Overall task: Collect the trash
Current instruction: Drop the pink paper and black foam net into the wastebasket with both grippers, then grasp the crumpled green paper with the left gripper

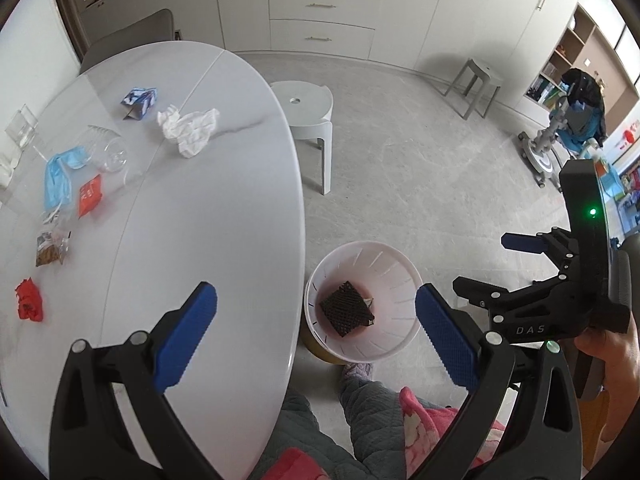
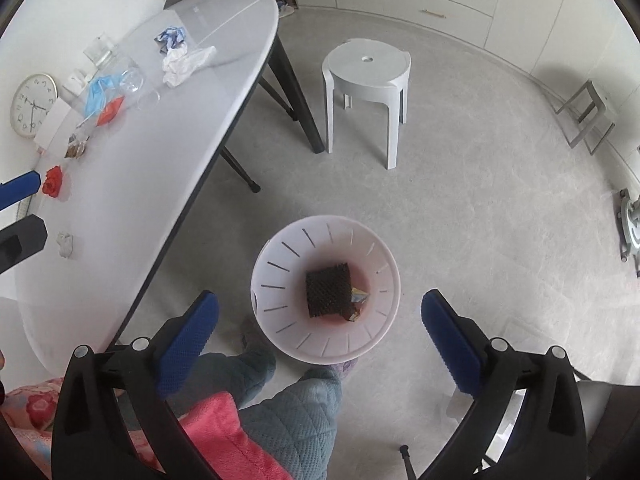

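A white trash bin [image 1: 396, 280] [image 2: 280, 300] stands on the floor beside the table, with a dark textured piece [image 1: 346, 308] [image 2: 329, 294] and a small wrapper [image 2: 358, 298] inside. My left gripper [image 1: 316, 328] is open and empty, above the table edge and bin. My right gripper [image 2: 320, 334] is open and empty, above the bin; it also shows in the left wrist view [image 1: 480, 260]. On the white table [image 1: 208, 216] lie a crumpled white tissue [image 1: 188, 126], a blue-white wrapper [image 1: 140, 102], a blue mask [image 1: 60, 174], a red packet [image 1: 89, 194], a snack bag [image 1: 50, 248] and a red crumpled scrap [image 1: 29, 300].
A clear glass jar [image 1: 110, 150] lies on its side on the table. A small grey crumpled scrap [image 2: 66, 244] lies near the table's front. A white stool [image 2: 366, 80] stands beyond the bin. A clock [image 2: 32, 104] leans at the table's far side. My legs are below the bin.
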Available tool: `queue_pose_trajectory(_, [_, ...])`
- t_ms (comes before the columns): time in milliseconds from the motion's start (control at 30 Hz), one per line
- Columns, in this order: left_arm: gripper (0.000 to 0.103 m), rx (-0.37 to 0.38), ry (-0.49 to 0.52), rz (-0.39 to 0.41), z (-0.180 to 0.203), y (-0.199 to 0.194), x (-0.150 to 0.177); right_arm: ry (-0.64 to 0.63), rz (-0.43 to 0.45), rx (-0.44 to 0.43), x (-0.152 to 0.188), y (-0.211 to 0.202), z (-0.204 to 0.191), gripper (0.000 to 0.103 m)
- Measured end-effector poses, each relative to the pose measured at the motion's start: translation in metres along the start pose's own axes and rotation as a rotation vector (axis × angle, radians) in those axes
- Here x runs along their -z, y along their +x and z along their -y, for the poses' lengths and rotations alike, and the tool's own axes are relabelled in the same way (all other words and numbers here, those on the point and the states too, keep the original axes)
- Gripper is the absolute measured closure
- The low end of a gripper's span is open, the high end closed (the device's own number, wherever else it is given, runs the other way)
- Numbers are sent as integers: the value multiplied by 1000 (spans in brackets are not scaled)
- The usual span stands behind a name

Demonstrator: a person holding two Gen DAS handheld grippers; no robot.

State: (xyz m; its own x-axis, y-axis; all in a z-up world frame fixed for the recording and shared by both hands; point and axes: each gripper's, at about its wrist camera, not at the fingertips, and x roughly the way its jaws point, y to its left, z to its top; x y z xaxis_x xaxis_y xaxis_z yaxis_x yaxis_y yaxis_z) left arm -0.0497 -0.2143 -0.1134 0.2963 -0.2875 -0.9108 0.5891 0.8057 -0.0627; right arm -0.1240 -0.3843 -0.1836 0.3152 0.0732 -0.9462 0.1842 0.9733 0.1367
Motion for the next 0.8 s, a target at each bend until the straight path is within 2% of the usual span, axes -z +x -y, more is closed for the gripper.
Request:
queue_pose_trajectory(200, [8, -32, -38, 10, -15, -7, 9, -48, 6, -9, -12, -4, -22, 3])
queue_pose_trajectory(367, [8, -79, -88, 24, -43, -15, 26, -122, 14, -37, -29, -4, -53, 3])
queue_pose_trajectory(667, [8, -215, -266, 33, -119, -24, 78, -238, -10, -106, -56, 13, -115, 3])
queue_pose_trajectory(800, [8, -261, -338, 10, -159, -16, 103, -287, -19, -133, -64, 18, -144, 3])
